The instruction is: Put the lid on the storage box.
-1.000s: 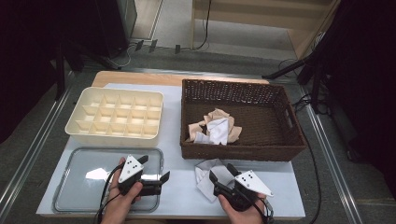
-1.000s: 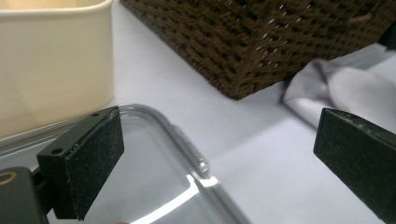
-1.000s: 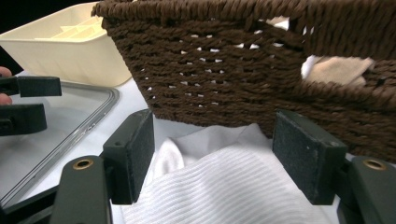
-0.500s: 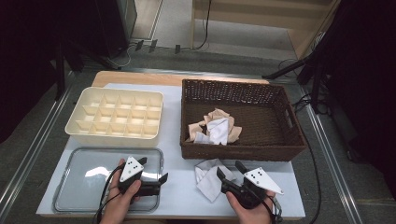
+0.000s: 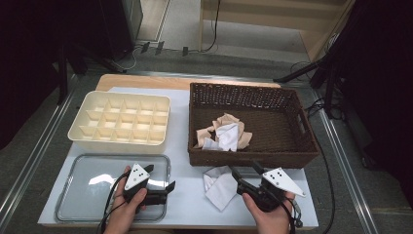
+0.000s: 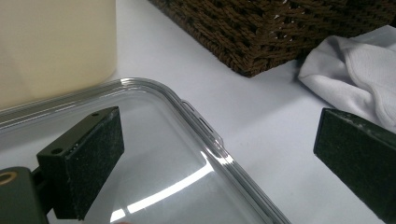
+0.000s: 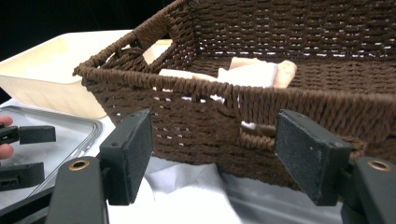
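Cloths are seen heaped in the wicker basket in the high view; the divided tray is bare. In the left gripper view, the left gripper is spread over the clear tray. In the right gripper view, the right gripper is spread above the white cloth lying before the basket.

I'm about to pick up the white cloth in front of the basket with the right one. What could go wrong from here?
1. The white cloth lies right against the wicker basket, so the open right hand-held gripper may hit the basket wall.
2. The cloth is crumpled, so only one layer may get pinched.
3. The open left hand-held gripper hovers over the clear tray edge and might nudge it.
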Demonstrator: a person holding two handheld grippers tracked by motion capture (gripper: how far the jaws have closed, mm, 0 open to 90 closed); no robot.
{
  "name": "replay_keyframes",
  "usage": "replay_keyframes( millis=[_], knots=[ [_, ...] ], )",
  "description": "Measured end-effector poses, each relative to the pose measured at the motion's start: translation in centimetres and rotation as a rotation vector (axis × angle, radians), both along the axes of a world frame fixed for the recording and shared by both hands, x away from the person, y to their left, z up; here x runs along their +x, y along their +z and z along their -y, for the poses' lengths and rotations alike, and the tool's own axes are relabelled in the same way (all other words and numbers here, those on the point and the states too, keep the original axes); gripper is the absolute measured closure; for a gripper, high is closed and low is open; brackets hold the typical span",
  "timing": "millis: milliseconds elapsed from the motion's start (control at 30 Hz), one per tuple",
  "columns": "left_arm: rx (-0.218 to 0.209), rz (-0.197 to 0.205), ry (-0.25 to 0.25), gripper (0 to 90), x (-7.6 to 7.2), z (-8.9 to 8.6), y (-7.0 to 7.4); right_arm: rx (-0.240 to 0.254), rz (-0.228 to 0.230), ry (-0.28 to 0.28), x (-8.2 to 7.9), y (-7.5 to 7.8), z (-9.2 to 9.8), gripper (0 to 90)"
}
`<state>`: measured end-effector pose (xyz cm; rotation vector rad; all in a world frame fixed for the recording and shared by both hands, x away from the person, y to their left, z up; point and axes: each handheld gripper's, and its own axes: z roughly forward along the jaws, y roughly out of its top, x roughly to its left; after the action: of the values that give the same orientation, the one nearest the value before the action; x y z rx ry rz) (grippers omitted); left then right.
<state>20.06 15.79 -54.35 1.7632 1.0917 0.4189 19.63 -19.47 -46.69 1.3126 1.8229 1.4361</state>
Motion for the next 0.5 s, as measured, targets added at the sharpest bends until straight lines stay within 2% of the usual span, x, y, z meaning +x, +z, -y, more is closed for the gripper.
replay_keyframes(
  millis=[500],
  knots=[
    [-0.01,-0.005,-0.005,2.3,0.0,0.0,0.0,-0.004,0.016,0.008,1.1,2.1,-0.8,29.1]
  ],
)
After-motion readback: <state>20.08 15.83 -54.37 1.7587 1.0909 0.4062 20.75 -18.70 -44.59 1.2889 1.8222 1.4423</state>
